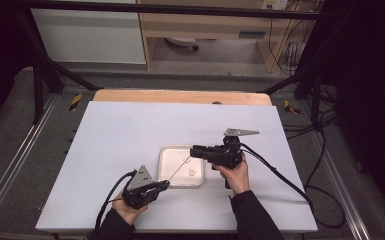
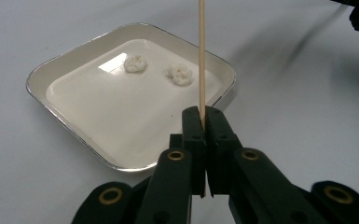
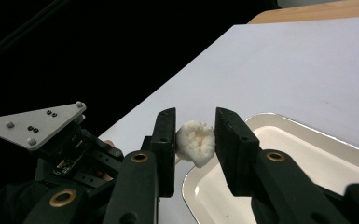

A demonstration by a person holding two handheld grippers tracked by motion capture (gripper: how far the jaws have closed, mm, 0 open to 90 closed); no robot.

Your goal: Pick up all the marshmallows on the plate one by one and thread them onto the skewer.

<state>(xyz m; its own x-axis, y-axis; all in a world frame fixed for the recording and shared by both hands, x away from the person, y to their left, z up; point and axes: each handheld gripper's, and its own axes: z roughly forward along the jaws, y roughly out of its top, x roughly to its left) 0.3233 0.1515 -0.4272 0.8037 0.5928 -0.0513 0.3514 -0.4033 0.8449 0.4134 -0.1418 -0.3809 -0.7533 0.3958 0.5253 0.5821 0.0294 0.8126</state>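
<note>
A thin wooden skewer (image 2: 202,56) stands pinched between the jaws of the left tongs (image 2: 203,122), slanting up over the white tray (image 2: 65,70) toward the right tongs (image 3: 195,135). Those clamp a small white puffy piece (image 3: 195,142) above the tray's edge. Two more white pieces (image 2: 135,63) lie in the tray, near its far side. The tray sits mid-way on the white surface (image 1: 120,135).
</note>
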